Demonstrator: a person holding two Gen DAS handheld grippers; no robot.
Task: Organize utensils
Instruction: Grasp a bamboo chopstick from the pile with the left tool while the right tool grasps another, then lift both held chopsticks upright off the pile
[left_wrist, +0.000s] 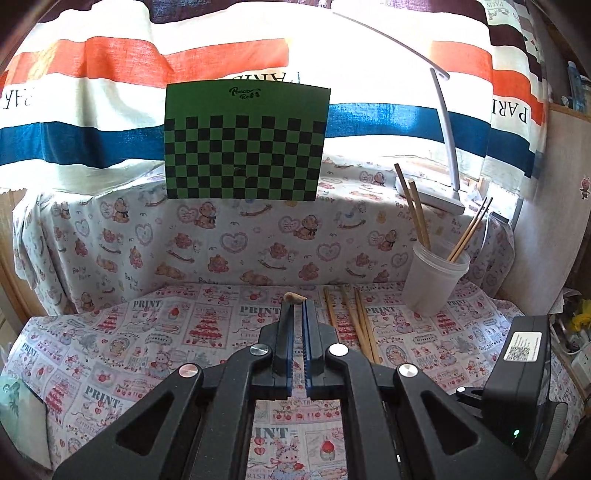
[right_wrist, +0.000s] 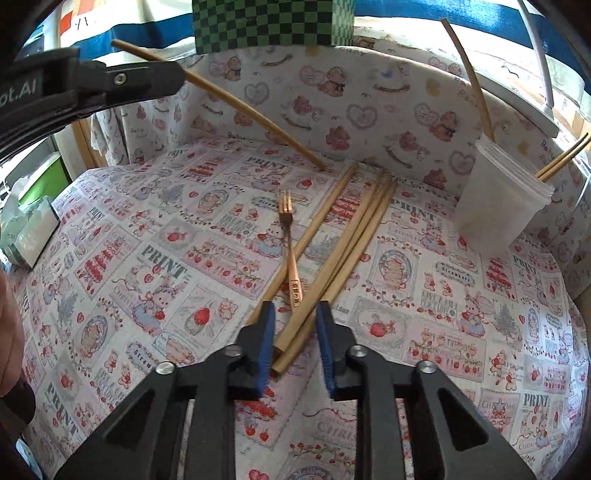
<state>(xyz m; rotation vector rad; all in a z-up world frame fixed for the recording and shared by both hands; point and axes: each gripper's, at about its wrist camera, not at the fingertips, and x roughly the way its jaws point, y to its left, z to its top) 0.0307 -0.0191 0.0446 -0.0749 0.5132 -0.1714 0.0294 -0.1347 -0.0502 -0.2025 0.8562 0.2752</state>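
My left gripper is shut on one wooden chopstick, of which only the tip pokes out above the fingers. In the right wrist view that chopstick slants down from the left gripper to the cloth. My right gripper is closed on the near ends of a bundle of chopsticks lying on the table, pads touching both sides. A rose-gold fork lies over another chopstick just ahead. A translucent cup holds several chopsticks.
A printed cloth covers the table and the raised back. A green checkerboard and a white lamp stand behind. A white-green packet lies at the left edge. A person's hand shows far left.
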